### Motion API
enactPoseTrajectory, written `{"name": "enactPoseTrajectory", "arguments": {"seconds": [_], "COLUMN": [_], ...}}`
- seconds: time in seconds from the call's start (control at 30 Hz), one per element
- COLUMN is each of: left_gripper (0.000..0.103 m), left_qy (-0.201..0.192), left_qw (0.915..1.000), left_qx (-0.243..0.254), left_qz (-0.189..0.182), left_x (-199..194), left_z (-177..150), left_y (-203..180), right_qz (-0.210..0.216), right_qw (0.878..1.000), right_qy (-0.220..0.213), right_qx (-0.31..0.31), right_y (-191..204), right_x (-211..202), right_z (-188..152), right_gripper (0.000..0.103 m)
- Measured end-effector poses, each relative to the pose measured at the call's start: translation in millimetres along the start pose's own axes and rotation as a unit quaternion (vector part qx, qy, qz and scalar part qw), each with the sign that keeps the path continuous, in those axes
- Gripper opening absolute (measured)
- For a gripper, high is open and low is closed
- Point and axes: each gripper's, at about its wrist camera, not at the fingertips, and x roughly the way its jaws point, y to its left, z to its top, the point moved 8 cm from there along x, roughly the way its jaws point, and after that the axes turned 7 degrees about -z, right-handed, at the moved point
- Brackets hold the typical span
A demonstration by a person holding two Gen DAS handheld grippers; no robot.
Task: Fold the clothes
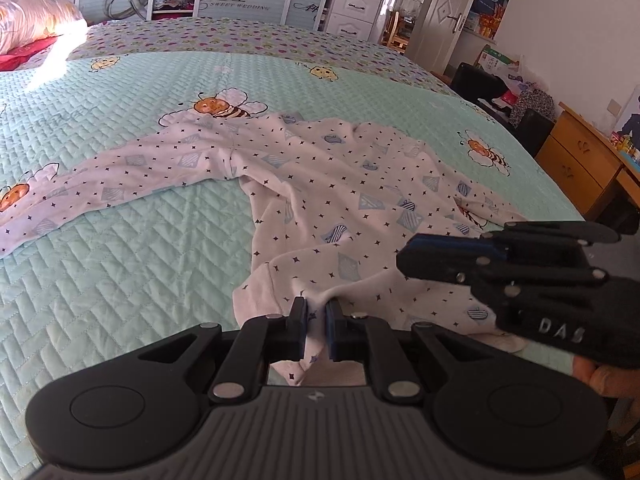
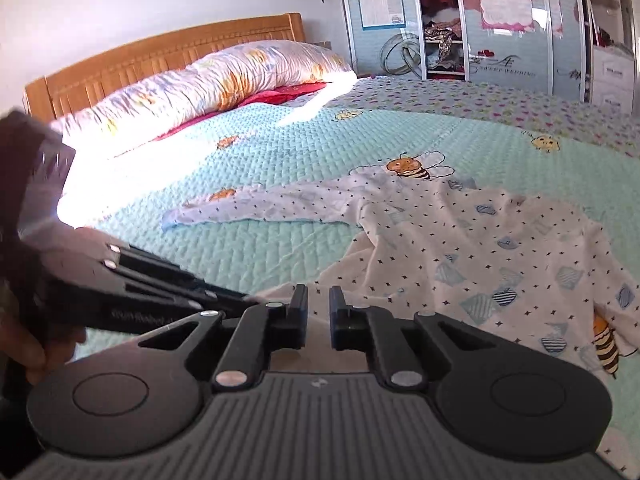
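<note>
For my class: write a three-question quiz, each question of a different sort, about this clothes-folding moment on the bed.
1. True or false: the left gripper has cloth of the white patterned garment pinched between its fingers.
2. The garment lies on: A) a wooden floor, B) the green bee-print bedspread, C) a chair.
3. Fill in: the right gripper stands with a ____ between its fingers, nothing in it.

Key: 1 true; 2 B; 3 gap.

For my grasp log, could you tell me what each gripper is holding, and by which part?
The left gripper pinches the white patterned garment at its near cuff-like edge. The right gripper is open, holding nothing.
</note>
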Motion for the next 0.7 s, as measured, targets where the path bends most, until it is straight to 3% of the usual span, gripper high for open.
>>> {"name": "enactPoseTrajectory", "arguments": {"seconds": [0.13, 0.3, 0.37, 0.5, 0.6, 0.7], "left_gripper": [0.012, 0.033, 0.034, 0.034, 0.034, 0.034], "left_qy": [-0.018, -0.025, -0.027, -0.022, -0.014, -0.002], "left_qw": [0.9997, 0.9992, 0.9991, 0.9985, 0.9983, 0.9985], "left_qx": [-0.004, -0.012, -0.008, -0.016, -0.012, 0.018], "left_qz": [0.014, 0.027, 0.033, 0.047, 0.054, 0.052], "left_x": [-4, -9, -12, -13, -11, -9], "left_z": [-4, -12, -13, -17, -22, -33], "left_y": [5, 13, 15, 25, 28, 19], "right_qz": [0.031, 0.051, 0.046, 0.024, 0.009, -0.006], "right_qw": [0.997, 0.989, 0.988, 0.998, 0.999, 0.999], "right_qy": [0.005, 0.021, 0.026, 0.032, 0.039, 0.045], "right_qx": [0.065, 0.135, 0.143, 0.055, 0.015, -0.025], "right_y": [-5, -14, -16, 1, 10, 18], "right_x": [-3, 6, 9, 4, 4, 3], "right_z": [13, 19, 18, 6, -11, -28], "right_gripper": [0.011, 0.011, 0.011, 0.015, 0.034, 0.035]}}
